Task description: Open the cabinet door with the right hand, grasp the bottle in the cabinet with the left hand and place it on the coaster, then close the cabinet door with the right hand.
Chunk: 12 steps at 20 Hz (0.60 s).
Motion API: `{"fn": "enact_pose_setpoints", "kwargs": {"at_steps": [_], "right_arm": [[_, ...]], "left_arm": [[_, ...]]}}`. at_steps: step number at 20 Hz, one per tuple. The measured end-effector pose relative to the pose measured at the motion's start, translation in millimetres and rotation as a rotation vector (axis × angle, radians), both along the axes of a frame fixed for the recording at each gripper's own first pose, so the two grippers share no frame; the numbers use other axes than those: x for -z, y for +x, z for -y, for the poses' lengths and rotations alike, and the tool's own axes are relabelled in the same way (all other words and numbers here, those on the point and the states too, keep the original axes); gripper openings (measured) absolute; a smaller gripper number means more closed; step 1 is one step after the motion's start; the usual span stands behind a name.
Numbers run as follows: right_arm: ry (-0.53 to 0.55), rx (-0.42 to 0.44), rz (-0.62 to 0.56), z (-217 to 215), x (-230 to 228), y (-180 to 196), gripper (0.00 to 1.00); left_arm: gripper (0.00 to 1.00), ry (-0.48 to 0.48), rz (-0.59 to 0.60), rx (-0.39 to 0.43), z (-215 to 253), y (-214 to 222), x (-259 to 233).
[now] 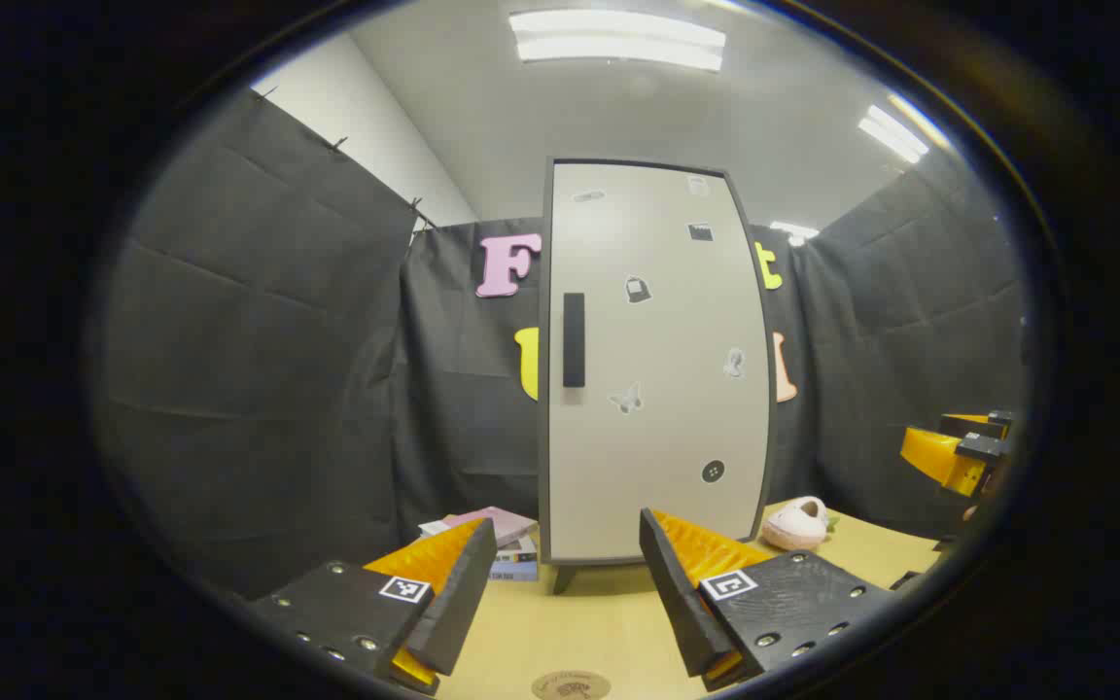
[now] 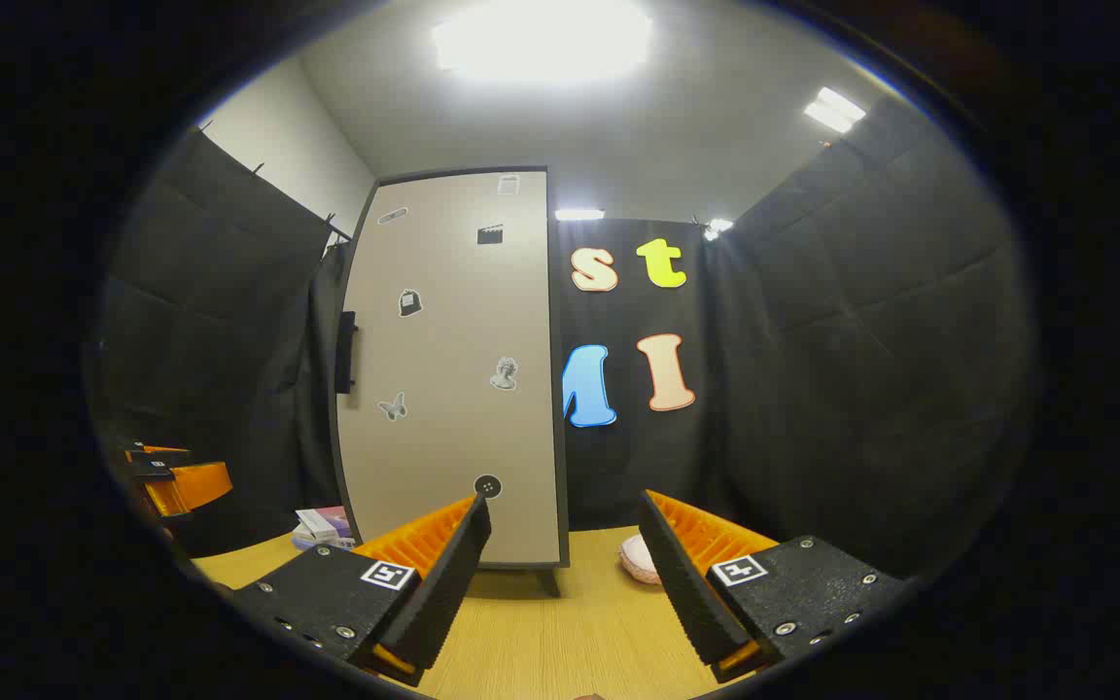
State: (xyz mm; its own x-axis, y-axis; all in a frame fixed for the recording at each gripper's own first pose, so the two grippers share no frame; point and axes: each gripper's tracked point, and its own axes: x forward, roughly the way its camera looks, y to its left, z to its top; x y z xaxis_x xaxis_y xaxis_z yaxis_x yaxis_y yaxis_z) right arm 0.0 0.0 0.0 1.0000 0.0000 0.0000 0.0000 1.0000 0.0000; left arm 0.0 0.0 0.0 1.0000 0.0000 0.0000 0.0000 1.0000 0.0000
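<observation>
Facing the shut cabinet door (image 2: 453, 369), the right gripper (image 2: 565, 559) hangs wide open and empty, the upright handle (image 2: 346, 352) far off to its left. The left gripper (image 1: 568, 574), likewise open and empty, sits nearer that handle (image 1: 574, 339); the bottle stays hidden behind the door, the coaster (image 1: 571, 685) on the table (image 1: 579, 622) below.

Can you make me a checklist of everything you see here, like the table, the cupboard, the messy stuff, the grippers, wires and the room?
Surface: wooden table, bare in front of the cabinet.
Job's things: cabinet door shut, handle on its left edge; coaster at the near table edge; bottle not seen.
Clutter: books left of the cabinet, pink slipper to its right.
Grippers: left gripper open, empty; right gripper open, empty.
Cables: nothing seen.
Surroundings: black cloth walls, ceiling lights on.
</observation>
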Motion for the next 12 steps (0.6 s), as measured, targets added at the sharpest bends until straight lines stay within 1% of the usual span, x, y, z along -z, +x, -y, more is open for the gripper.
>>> {"fn": "enact_pose_setpoints", "kwargs": {"at_steps": [12], "right_arm": [[-0.005, -0.019, 0.005, -3.9, -1.6, -3.8, 0.95]], "left_arm": [[0.89, -0.002, 0.003, -0.026, -7.3, -10.2, -0.7]]}}
